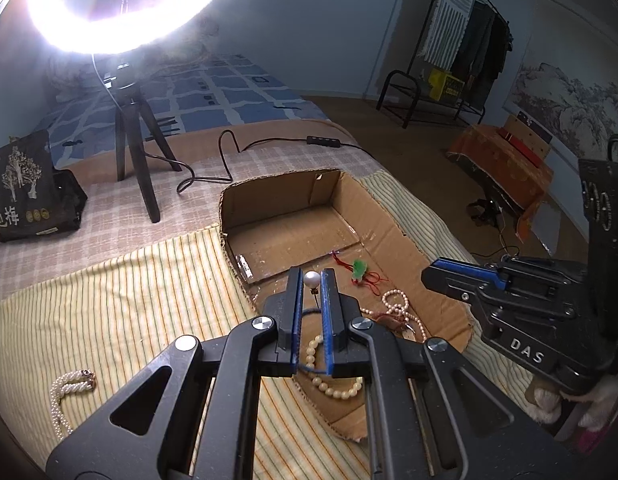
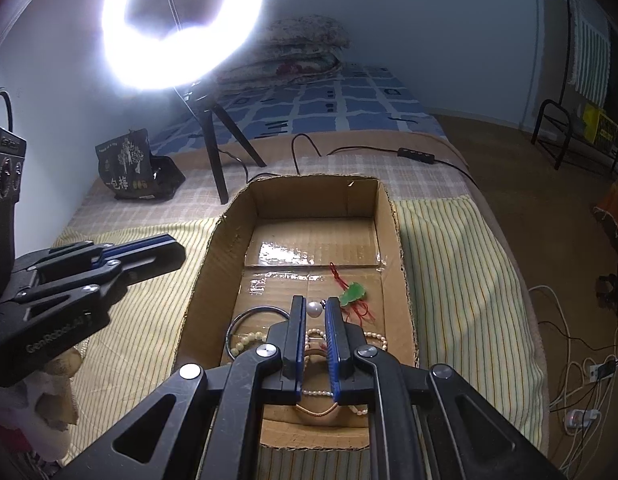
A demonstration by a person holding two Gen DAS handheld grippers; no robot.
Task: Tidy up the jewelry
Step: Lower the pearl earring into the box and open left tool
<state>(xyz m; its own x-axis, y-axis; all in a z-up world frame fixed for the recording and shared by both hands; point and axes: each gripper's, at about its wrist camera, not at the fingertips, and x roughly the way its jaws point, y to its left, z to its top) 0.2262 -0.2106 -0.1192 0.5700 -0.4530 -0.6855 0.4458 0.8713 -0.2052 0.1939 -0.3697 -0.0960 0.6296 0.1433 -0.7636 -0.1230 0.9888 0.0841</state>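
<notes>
Both grippers hang over the cardboard box (image 2: 393,216) on the striped cloth (image 1: 121,280). The left gripper (image 1: 312,280) and the right gripper (image 2: 314,308) each have their fingers nearly together, holding nothing. Inside the box lie a white pearl (image 2: 314,309), a green pendant (image 2: 352,293) and bead bracelets (image 1: 337,388). One pearl bracelet (image 1: 69,384) remains outside on the cloth.

1. The left wrist view looks forward and down along its own fingers (image 1: 296,312), close above the near left corner of a cardboard box (image 1: 393,216) on a bed; the ring light (image 1: 129,20) fills the upper left of the frame.
2. The right wrist view faces the same way, centred over the box (image 2: 393,216), ring light (image 2: 181,28) at upper left.
3. Both views share the box, the striped cloth (image 1: 129,280) and the ring light; each shows the other gripper at its frame edge.
</notes>
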